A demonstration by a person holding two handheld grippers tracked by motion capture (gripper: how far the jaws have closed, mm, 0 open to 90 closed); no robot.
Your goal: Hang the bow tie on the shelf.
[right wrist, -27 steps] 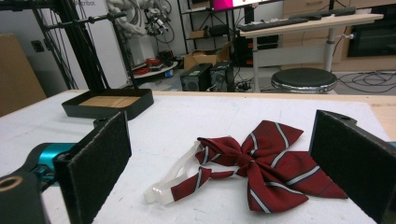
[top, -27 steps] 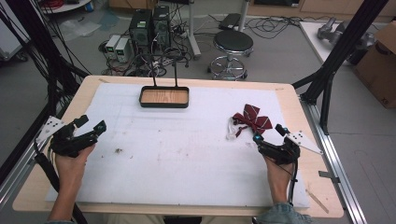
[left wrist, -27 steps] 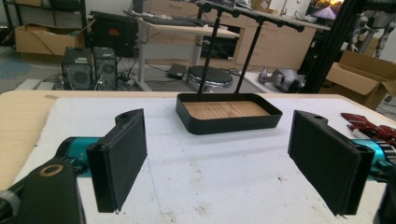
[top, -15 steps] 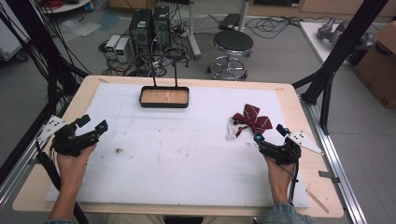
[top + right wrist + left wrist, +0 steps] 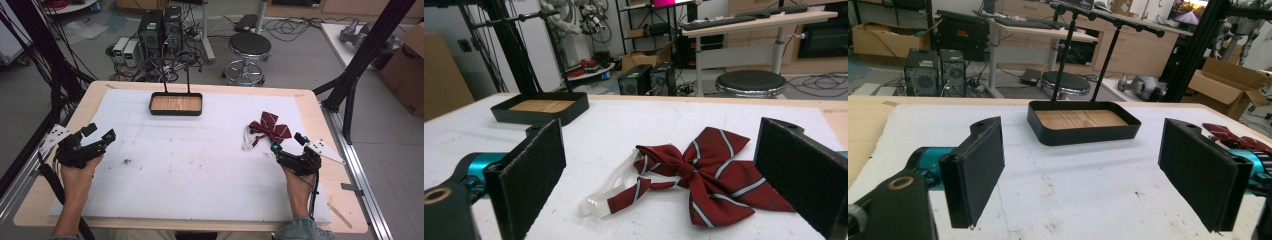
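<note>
A dark red striped bow tie (image 5: 270,127) (image 5: 704,175) with a white elastic strap (image 5: 611,187) lies flat on the white mat at the right. Just in front of it my right gripper (image 5: 286,142) (image 5: 664,185) stands open, its jaws wide apart on either side of the bow tie in the right gripper view, touching nothing. A black tray (image 5: 176,104) (image 5: 1083,122) (image 5: 541,107) with a wooden floor and a two-post rack stands at the mat's far middle. My left gripper (image 5: 99,133) (image 5: 1093,175) rests open near the left edge, aimed toward the tray.
A white mat (image 5: 190,155) covers the wooden table (image 5: 327,120). Small dark specks (image 5: 126,161) lie on the mat near the left hand. Black frame struts (image 5: 360,60) rise at both sides. A stool (image 5: 248,47) and computers (image 5: 160,30) stand on the floor beyond.
The left gripper has crept slightly forward and to the right. The right gripper and the bow tie stay where they were.
</note>
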